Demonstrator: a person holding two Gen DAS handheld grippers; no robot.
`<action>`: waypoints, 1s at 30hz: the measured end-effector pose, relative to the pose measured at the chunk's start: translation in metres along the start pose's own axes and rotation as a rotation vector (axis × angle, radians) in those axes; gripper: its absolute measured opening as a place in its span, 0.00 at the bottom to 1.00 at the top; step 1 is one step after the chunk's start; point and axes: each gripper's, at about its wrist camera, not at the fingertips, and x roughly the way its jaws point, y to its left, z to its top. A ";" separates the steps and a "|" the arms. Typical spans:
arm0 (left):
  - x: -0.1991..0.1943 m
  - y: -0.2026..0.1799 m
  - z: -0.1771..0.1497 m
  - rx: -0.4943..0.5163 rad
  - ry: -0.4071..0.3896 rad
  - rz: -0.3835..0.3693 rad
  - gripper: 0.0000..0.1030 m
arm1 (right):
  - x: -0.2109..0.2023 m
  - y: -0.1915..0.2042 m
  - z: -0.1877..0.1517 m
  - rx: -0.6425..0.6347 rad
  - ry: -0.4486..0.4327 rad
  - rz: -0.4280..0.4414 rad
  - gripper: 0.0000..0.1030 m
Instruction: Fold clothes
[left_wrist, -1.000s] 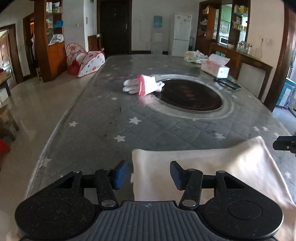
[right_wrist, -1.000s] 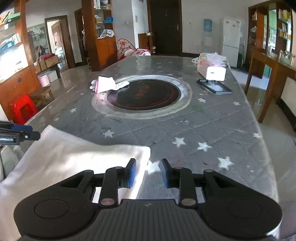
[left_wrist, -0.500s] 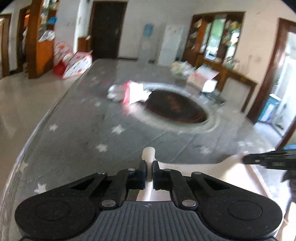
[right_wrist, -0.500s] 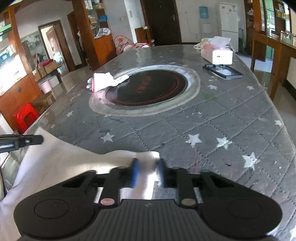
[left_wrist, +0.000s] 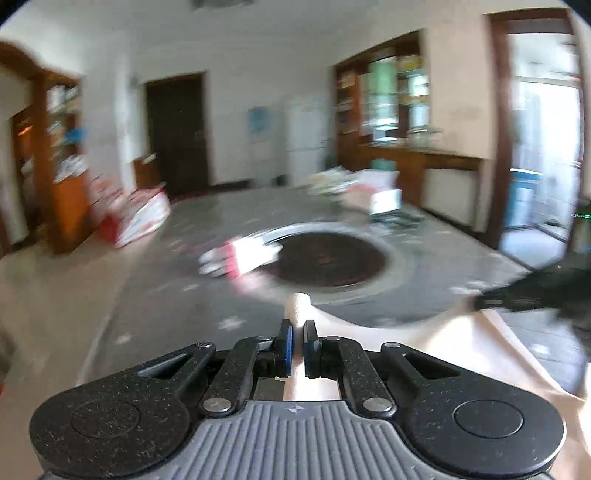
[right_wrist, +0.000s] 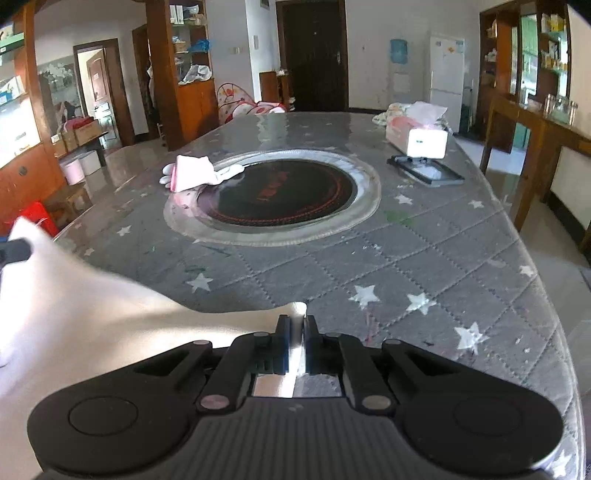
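A cream white garment (left_wrist: 424, 347) hangs stretched between both grippers above the near end of the grey star-patterned table (right_wrist: 424, 258). My left gripper (left_wrist: 298, 343) is shut on one corner of it, and a tuft of cloth pokes up past the blue pads. My right gripper (right_wrist: 294, 341) is shut on the other corner of the garment (right_wrist: 85, 325). The right gripper's tip (left_wrist: 517, 301) shows at the right of the left wrist view, which is blurred. The left gripper's tip (right_wrist: 14, 251) shows at the left edge of the right wrist view.
A round dark hotplate (right_wrist: 277, 192) is set in the table's middle. Pink and white gloves (right_wrist: 195, 173) lie at its left rim. A tissue box (right_wrist: 417, 136), a dark tray (right_wrist: 424, 170) and a bundle of cloth (right_wrist: 395, 110) sit far right.
Both grippers went from open over the flat garment's far corners to shut on them. They have since lifted, and the cloth now hangs off the table between them.
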 end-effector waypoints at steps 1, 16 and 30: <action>0.002 0.007 0.000 -0.024 0.003 0.010 0.06 | -0.002 0.001 0.000 -0.007 -0.011 -0.005 0.06; 0.039 0.015 -0.024 -0.018 0.122 0.108 0.29 | 0.002 0.012 0.004 -0.071 -0.007 -0.045 0.15; -0.032 -0.006 -0.036 0.000 0.139 -0.041 0.43 | -0.048 0.052 -0.040 -0.244 0.098 0.194 0.24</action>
